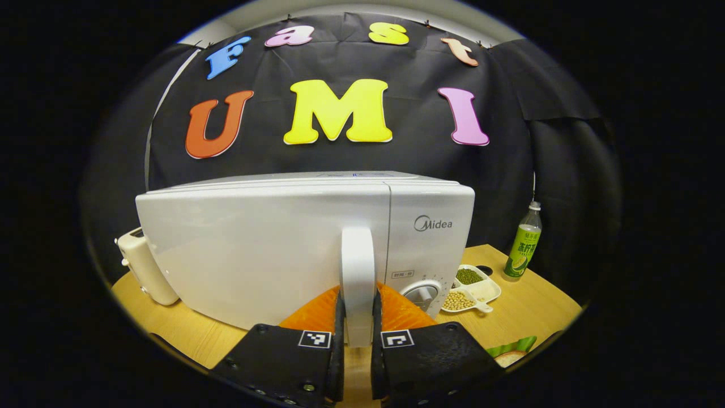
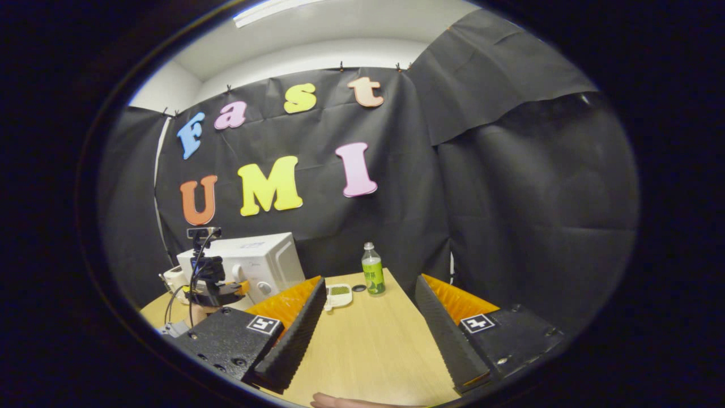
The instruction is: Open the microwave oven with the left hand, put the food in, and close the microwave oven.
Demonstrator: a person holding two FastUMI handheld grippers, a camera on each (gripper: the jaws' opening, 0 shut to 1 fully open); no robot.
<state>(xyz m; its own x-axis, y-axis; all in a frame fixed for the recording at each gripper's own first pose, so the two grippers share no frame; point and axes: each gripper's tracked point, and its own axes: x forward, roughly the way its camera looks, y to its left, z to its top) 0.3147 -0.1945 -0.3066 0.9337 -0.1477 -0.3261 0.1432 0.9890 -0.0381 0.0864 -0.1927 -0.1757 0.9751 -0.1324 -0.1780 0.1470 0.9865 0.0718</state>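
- Left gripper (image 1: pixel 357 340): in the left gripper view I see my two fingers closed narrow on the microwave's white vertical door handle (image 1: pixel 358 283), one finger pressed against each side of it.
- Microwave oven (image 1: pixel 272 243): white, standing on the wooden table (image 1: pixel 532 306); its door looks closed flush against the body. The control panel with a round dial (image 1: pixel 422 294) sits just right of the handle. In the right gripper view the same oven (image 2: pixel 266 260) stands far off at the left end of the table, with the left gripper (image 2: pixel 212 283) and its cabling right in front of it.
- Right gripper (image 2: pixel 368 334): in the right gripper view my fingers stand wide apart over bare tabletop (image 2: pixel 368 340), holding nothing.
- Divided white dish (image 1: pixel 473 289): right of the oven, one compartment with green beans, another with pale yellow ones.
- Green-labelled bottle (image 1: pixel 524 243): upright, beyond the dish near the table's far right edge; in the right gripper view the bottle (image 2: pixel 372 275) stands just beside the dish (image 2: pixel 338 293).
- Cream toaster-like appliance (image 1: pixel 144 266): left of the oven, close to its side.
- Food item on a green leaf-like base (image 1: pixel 512 351): at the lower right edge of the left gripper view, partly cut off; I cannot tell what it is.
- Part of a hand (image 2: pixel 345 402): at the bottom edge of the right gripper view.
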